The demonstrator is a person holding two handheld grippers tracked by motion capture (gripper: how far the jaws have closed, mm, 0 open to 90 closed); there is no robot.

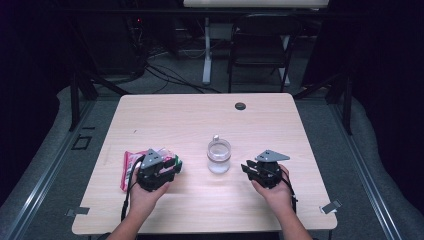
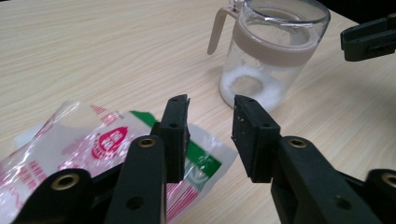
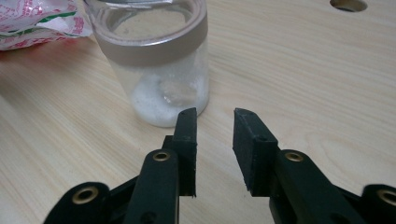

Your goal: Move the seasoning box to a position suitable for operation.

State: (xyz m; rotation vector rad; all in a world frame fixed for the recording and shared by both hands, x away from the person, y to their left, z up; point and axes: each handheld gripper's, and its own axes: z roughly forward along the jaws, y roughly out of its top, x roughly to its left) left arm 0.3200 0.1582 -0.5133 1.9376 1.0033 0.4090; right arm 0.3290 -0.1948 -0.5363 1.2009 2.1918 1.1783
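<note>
High view has the clear jar (image 1: 219, 156) mid-table, lid open, some white powder at the bottom; the pink and green packet (image 1: 131, 167) lies flat beside the left gripper (image 1: 170, 165); the right gripper (image 1: 248, 169) sits near the jar. Both sets of jaws are partly open, holding nothing; my worry is the crinkly film slipping out of a shallow pinch, or a stray nudge tipping the light jar.

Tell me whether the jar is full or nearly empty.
Nearly empty: the clear jar stands upright with just a thin layer of white powder on its bottom.
</note>
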